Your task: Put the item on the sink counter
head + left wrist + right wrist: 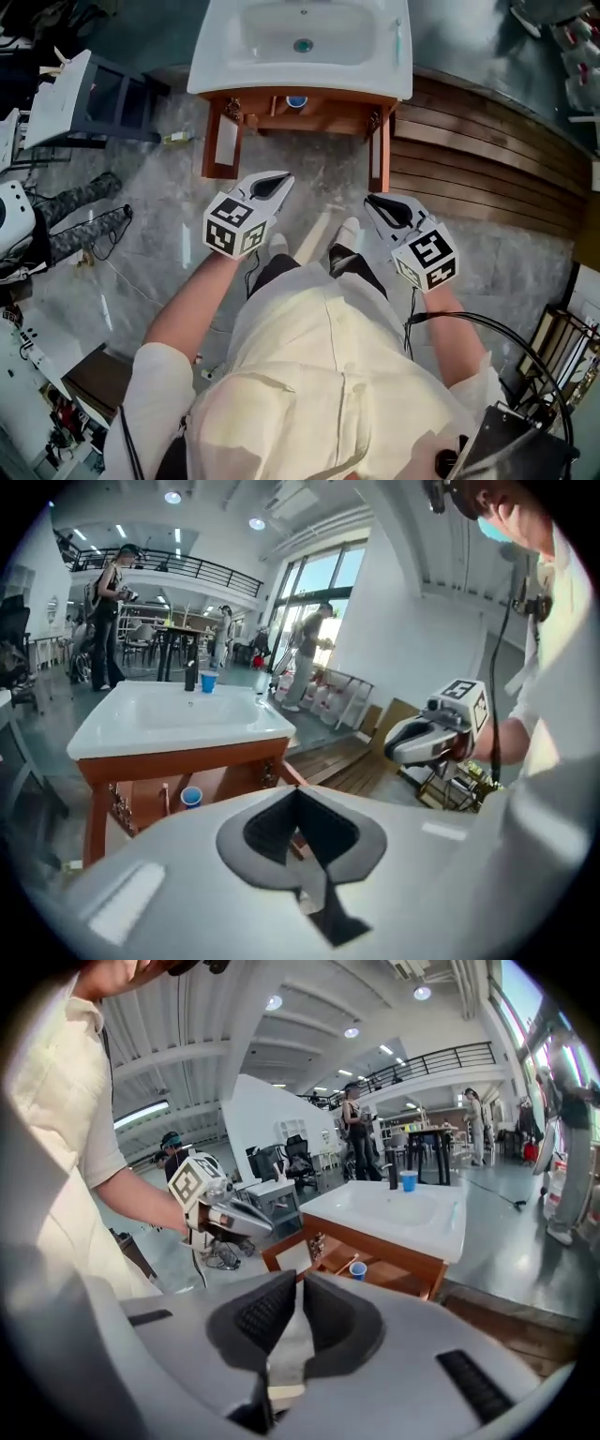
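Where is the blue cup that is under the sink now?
In the head view the blue cup stands on the open shelf below the sink, near its middle, between the two wooden sides of the cabinet.

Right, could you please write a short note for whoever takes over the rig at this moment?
Left gripper: shut, empty, above the floor in front of the vanity.
Right gripper: shut, empty, level with the left one.
Things: the blue cup stands on the open shelf under the sink counter; it is probably the item.
Done: nothing picked up yet.
Left: open a gripper, take the cup off the shelf and set it on the counter.
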Action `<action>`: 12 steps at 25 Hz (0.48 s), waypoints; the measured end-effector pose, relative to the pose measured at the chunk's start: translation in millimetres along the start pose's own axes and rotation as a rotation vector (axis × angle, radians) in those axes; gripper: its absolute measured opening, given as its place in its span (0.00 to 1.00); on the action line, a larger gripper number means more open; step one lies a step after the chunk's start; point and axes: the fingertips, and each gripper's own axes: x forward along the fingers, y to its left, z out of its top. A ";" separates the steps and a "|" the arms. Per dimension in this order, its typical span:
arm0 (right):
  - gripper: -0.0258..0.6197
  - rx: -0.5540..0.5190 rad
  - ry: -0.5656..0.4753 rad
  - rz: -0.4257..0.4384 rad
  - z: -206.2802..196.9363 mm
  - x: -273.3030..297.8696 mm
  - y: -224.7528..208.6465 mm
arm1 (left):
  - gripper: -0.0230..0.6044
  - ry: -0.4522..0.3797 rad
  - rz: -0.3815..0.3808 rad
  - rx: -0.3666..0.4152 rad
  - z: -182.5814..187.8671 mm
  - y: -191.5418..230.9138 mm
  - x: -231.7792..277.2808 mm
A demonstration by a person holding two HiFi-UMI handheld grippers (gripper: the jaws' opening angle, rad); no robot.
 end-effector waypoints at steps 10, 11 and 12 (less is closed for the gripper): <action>0.07 -0.025 -0.062 -0.099 51.1 3.3 83.4 | 0.04 -0.071 -0.142 0.114 6.6 -60.0 -131.5; 0.07 -0.025 -0.070 -0.104 56.4 7.1 94.8 | 0.04 -0.084 -0.146 0.100 3.2 -59.6 -143.8; 0.07 -0.026 -0.077 -0.108 61.4 10.6 106.3 | 0.04 -0.098 -0.148 0.083 -0.4 -58.7 -154.9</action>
